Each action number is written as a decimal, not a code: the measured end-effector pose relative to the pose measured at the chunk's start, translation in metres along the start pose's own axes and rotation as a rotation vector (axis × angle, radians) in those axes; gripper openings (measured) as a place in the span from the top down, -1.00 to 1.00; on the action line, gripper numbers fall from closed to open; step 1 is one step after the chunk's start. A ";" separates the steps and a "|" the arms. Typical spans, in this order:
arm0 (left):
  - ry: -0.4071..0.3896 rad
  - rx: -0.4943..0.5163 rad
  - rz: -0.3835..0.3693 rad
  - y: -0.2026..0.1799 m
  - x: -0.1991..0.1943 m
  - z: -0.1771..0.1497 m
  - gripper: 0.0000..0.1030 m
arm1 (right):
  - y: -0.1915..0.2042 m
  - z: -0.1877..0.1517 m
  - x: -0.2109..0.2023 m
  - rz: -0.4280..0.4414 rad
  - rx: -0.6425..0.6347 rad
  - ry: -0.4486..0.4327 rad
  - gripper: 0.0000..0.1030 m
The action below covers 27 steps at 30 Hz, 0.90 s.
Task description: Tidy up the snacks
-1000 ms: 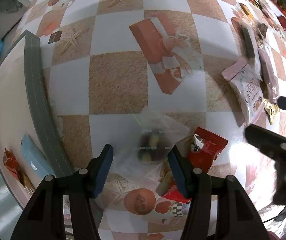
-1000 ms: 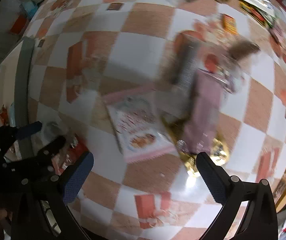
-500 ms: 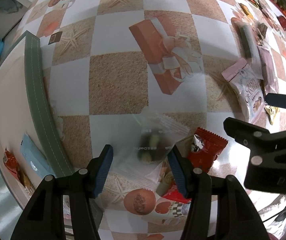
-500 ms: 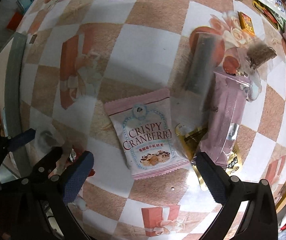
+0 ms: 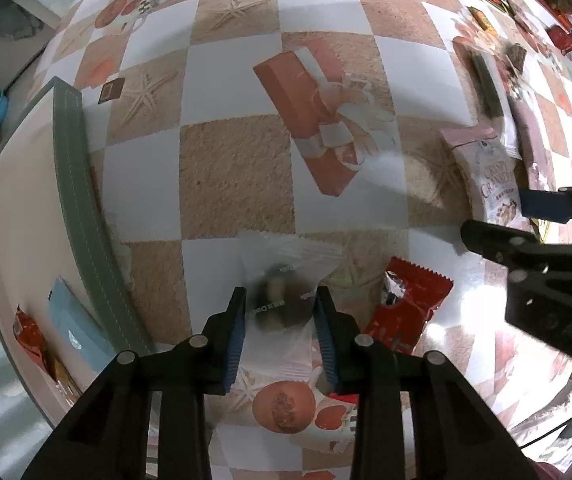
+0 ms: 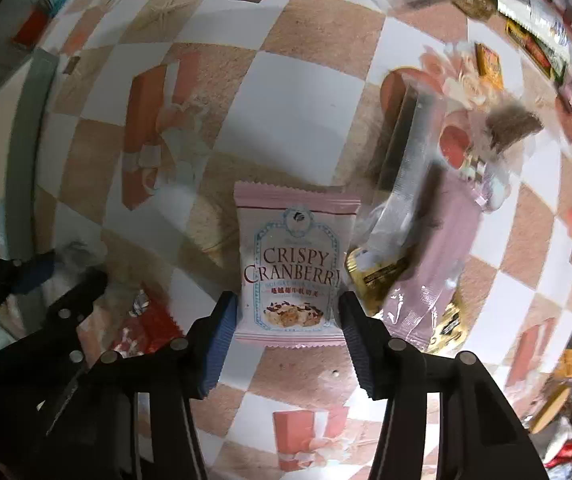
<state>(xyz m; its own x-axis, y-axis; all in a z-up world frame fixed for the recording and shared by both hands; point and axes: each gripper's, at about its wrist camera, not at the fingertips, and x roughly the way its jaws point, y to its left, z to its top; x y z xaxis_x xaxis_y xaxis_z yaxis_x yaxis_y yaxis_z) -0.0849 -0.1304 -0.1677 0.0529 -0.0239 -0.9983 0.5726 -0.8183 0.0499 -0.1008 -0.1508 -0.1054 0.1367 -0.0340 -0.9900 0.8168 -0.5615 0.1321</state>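
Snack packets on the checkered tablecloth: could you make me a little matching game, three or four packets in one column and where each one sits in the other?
Things:
1. clear packet
2. pink cranberry packet
3. red packet
4. light blue packet

Places:
A. inside the white tray at the table's edge
B. between the fingers of the left gripper
C. on the tablecloth, just beside the clear packet, outside any fingers
D. between the fingers of the right gripper

Pairs: 1-B, 2-D, 3-C, 4-A
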 end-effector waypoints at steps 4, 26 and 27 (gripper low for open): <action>-0.011 -0.017 -0.005 0.003 -0.005 -0.006 0.36 | -0.007 -0.010 0.001 0.044 0.036 -0.002 -0.04; -0.052 -0.024 -0.061 0.016 -0.030 -0.048 0.52 | -0.029 -0.128 -0.010 0.143 0.197 0.042 -0.04; -0.054 -0.022 -0.063 0.016 -0.032 -0.051 0.52 | -0.033 -0.129 -0.012 0.143 0.203 0.043 -0.04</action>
<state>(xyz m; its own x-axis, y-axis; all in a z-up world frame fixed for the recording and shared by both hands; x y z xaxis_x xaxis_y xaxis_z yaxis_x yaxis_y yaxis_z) -0.0357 -0.1131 -0.1331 -0.0281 -0.0041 -0.9996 0.5910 -0.8065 -0.0133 -0.0574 -0.0249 -0.0912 0.2699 -0.0928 -0.9584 0.6590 -0.7079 0.2541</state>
